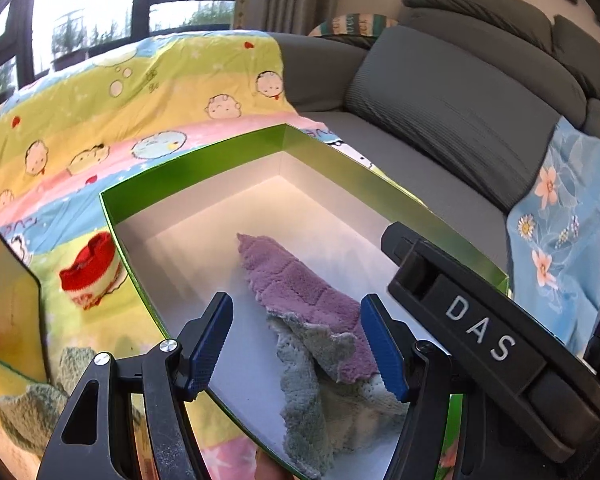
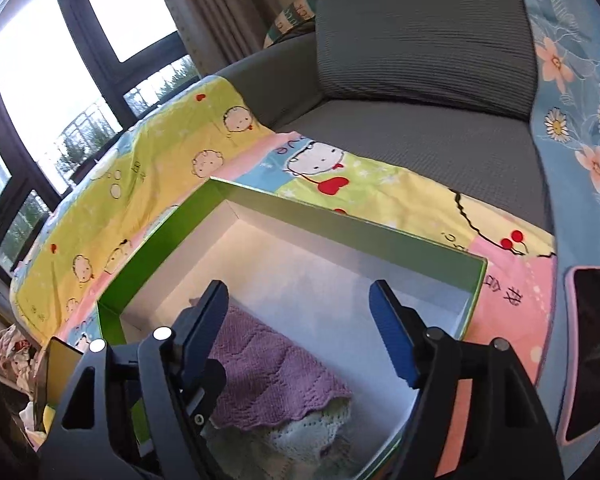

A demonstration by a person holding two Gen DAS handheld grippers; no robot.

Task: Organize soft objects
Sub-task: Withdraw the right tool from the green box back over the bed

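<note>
Both tongs stand open, holding nothing: left tongs [image 1: 298, 344] straddle the purple cloth without pressing it, right tongs [image 2: 300, 328] hang over the box's bare floor. Grey sofa [image 1: 440, 92] carries a cartoon blanket [image 1: 100, 92]. Green box [image 1: 340, 156] sits on the blanket. Purple cloth [image 1: 296, 280] lies inside, atop a pale cloth [image 1: 304, 404], near the front edge. Red-and-white sock [image 1: 90, 276] lies outside the box's left edge.

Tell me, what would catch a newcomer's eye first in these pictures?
The green box with a white inside, sitting on a bright cartoon-print blanket spread over a grey sofa. Inside it lies a purple cloth over a greyish one. A red and white knitted item rests on the blanket, just left of the box.
</note>
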